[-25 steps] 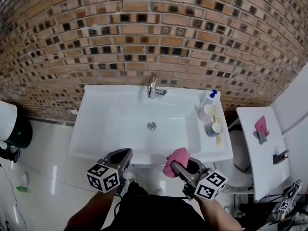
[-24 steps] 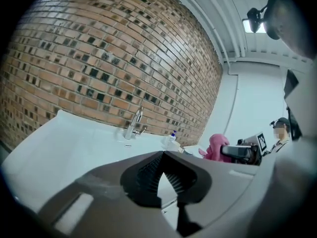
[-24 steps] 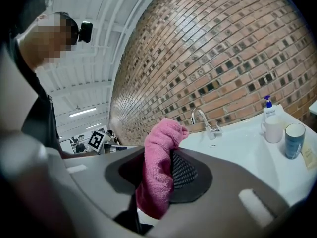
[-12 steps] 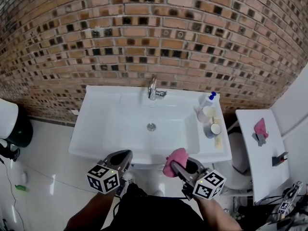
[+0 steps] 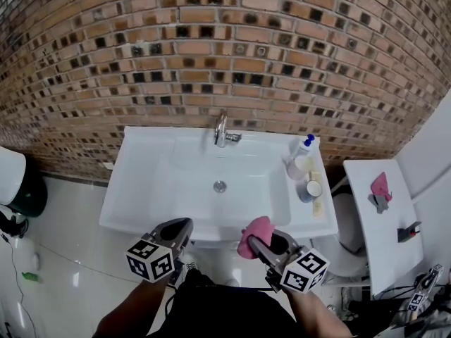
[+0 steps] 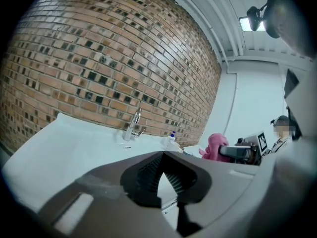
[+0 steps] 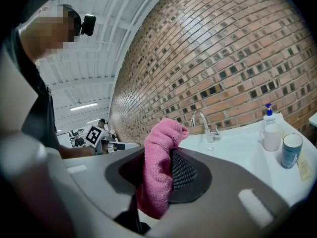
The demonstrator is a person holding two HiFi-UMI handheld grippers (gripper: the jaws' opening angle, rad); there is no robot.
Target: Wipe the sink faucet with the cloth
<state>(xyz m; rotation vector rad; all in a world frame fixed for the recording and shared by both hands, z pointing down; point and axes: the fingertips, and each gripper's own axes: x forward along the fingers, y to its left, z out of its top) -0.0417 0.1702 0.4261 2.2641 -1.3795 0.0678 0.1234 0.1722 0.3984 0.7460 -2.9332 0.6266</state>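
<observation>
A chrome faucet (image 5: pixel 221 131) stands at the back middle of the white sink (image 5: pixel 141 182), against the brick wall. It also shows in the left gripper view, faucet (image 6: pixel 133 124), and in the right gripper view, faucet (image 7: pixel 201 121). Both grippers hang in front of the sink's near edge, well short of the faucet. My right gripper (image 5: pixel 262 242) is shut on a pink cloth (image 5: pixel 254 231), which sticks up between its jaws, cloth (image 7: pixel 158 162). My left gripper (image 5: pixel 180 229) is shut with nothing in it, its ribbed pads (image 6: pixel 148 175) meeting at the tips.
A soap pump bottle (image 5: pixel 304 152) and a blue cup (image 5: pixel 309 189) stand on the sink's right ledge. To the right stands a white side table (image 5: pixel 377 224) with a pink item (image 5: pixel 382 185). A dark bin (image 5: pixel 25 192) sits on the floor at the left.
The head view has drifted a little, so the sink sits slightly lower and further left. Both grippers keep the same pose, and the cloth stays held.
</observation>
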